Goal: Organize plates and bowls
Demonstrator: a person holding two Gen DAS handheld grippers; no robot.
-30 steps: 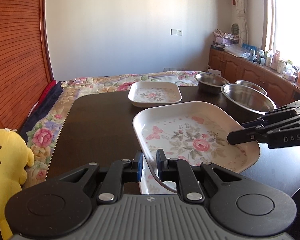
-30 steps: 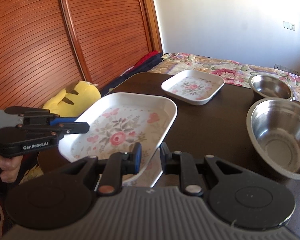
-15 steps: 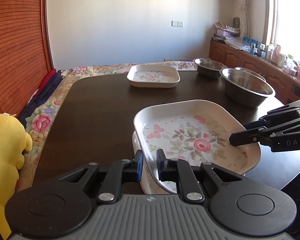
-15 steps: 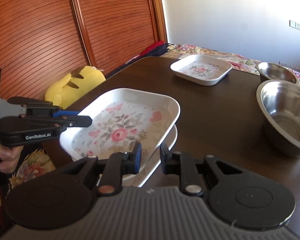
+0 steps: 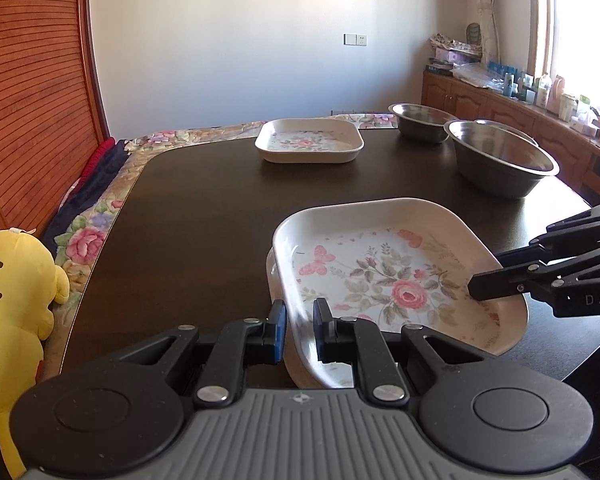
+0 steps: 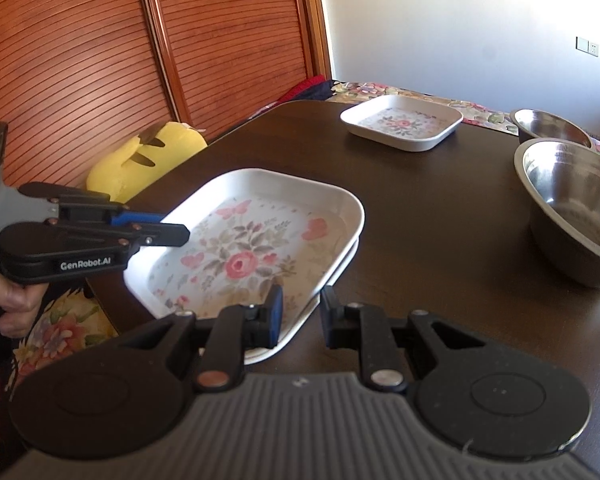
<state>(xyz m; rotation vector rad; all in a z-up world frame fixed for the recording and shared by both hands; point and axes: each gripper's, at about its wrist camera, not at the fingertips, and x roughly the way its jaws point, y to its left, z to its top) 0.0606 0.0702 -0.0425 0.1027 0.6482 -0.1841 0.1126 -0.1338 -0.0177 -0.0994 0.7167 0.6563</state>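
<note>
On the near edge of the dark table [image 5: 204,216], the large floral plate [image 5: 384,276] is now sitting much lower than a second ago: it was being held up clear of the tabletop and tilted, and now it is nesting into a second matching plate [image 6: 336,268] whose rim is showing just beneath it. Both grippers have come down with it and the far dishes are sitting higher in both views. Left gripper [image 5: 300,320] is clenched on the plate's near-left rim, one pad outside the wall and one inside. Right gripper [image 6: 298,314] is clamping the opposite rim; in the left wrist view its tips are reaching over the plate's right edge, and its own view is showing the rim passing between the pads, so it is grasping the plate too. A hand [image 6: 12,300] is showing on the left gripper's handle. Containers: the held plate is holding nothing, only its printed roses and butterflies; the smaller floral plate [image 5: 310,140] at the far side is also empty. Big steel bowl [image 5: 500,160] and the smaller steel bowl [image 5: 418,122] behind it are standing at the right, well apart from the stack; nothing is visible inside either. Another steel rim is peeking out behind the big bowl, can't tell more. Yellow plush toy [image 5: 12,288] is lying off the table's left side on the floral bedding [image 5: 88,236].
</note>
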